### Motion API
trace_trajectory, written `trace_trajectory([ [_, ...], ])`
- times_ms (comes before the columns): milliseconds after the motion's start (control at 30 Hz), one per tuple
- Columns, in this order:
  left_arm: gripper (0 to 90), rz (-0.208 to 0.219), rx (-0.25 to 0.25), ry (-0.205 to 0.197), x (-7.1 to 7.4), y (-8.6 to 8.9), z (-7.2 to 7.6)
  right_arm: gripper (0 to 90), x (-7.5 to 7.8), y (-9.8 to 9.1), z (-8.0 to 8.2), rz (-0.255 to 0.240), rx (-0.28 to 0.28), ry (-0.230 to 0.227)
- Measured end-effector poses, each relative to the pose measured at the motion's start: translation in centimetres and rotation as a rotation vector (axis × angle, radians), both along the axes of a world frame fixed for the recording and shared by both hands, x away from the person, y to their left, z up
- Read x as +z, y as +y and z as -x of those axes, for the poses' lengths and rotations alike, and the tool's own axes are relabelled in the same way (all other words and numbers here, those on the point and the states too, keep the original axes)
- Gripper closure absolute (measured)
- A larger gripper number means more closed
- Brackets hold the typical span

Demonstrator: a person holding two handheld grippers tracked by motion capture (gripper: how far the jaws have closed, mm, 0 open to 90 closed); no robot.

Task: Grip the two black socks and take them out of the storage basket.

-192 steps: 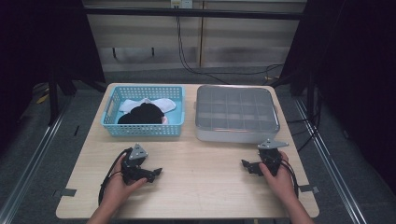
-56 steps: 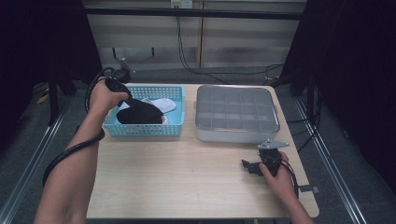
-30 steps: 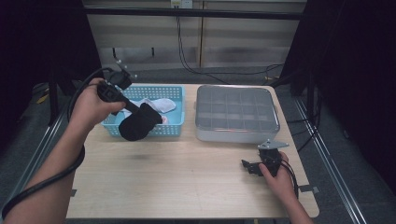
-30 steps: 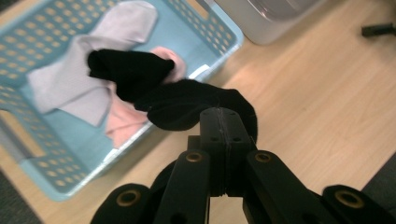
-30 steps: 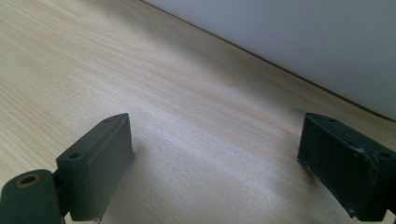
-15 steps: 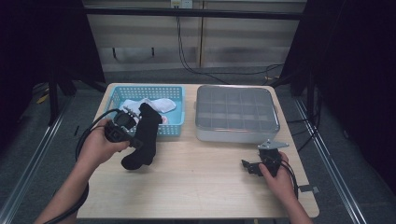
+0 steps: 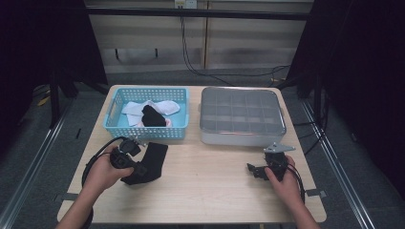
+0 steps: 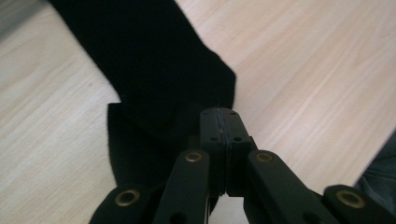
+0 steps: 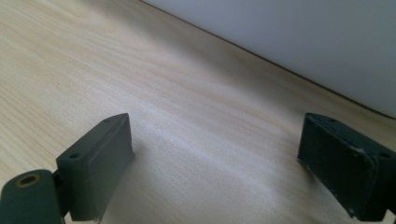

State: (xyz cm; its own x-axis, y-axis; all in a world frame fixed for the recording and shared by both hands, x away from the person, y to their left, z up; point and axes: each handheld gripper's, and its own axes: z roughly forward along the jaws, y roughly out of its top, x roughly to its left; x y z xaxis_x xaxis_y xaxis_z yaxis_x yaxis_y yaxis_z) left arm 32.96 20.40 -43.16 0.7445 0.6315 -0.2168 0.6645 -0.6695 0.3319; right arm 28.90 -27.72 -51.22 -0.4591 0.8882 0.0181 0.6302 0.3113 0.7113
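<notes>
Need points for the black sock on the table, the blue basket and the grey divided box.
black sock [image 7: 154,160], high view, on the flat cloth beside the left gripper.
blue basket [image 7: 148,134], high view, on its near wall.
grey divided box [image 7: 239,139], high view, on its near side wall.

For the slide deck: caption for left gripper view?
Left gripper shut on a black sock over the wooden table.
</notes>
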Motion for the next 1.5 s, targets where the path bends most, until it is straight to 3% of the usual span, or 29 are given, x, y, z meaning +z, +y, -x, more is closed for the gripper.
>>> trace_trajectory([
  [67,72.0,0.006,0.036,-0.037,0.2,0.2,-0.2,9.1,0.0,0.0,0.0,0.0,0.0,0.001],
  [200,51.3,0.002,0.087,-0.1,1.6,0.4,-0.9,9.1,0.0,0.0,0.0,0.0,0.0,0.0],
  [267,48.0,0.001,0.087,-0.124,2.6,0.5,-1.5,9.1,0.0,0.0,0.0,0.0,0.0,0.0],
  [400,39.6,0.038,0.132,-0.199,4.8,0.6,-3.3,9.1,0.0,0.0,0.0,0.0,0.0,0.0],
  [467,38.7,0.043,0.167,-0.23,5.8,0.7,-5.3,9.1,0.0,0.0,0.0,0.0,0.0,0.0],
  [500,37.7,0.043,0.167,-0.23,5.8,0.7,-5.3,9.1,0.0,0.0,0.0,0.0,0.0,0.0],
  [600,36.4,0.034,0.209,-0.252,5.8,0.9,-7.7,9.1,0.0,0.0,0.0,0.0,0.0,0.0],
  [800,35.4,0.031,0.277,-0.252,4.4,0.7,-12.3,9.1,0.0,0.0,0.0,0.0,0.0,0.001],
  [1033,33.6,0.034,0.361,-0.213,1.3,0.1,-16.1,9.1,0.0,0.0,0.0,0.0,0.0,0.001],
  [1100,33.2,0.024,0.38,-0.212,0.7,0.0,-16.9,9.1,0.0,0.0,0.0,0.0,0.0,0.001],
  [1233,32.7,0.053,0.43,-0.184,0.0,-0.4,-18.1,9.1,0.0,0.0,0.0,0.0,0.0,0.001],
  [1267,32.9,0.047,0.428,-0.176,-0.2,-0.6,-18.2,9.1,0.0,0.0,0.0,0.0,0.0,0.001],
  [1300,33.1,0.052,0.427,-0.136,-0.6,-1.1,-18.5,9.1,0.0,0.0,0.0,0.0,0.0,0.001],
  [1500,39.3,0.016,0.434,-0.122,-1.5,-1.7,-18.8,9.1,0.0,0.0,0.0,0.0,0.0,0.001],
])
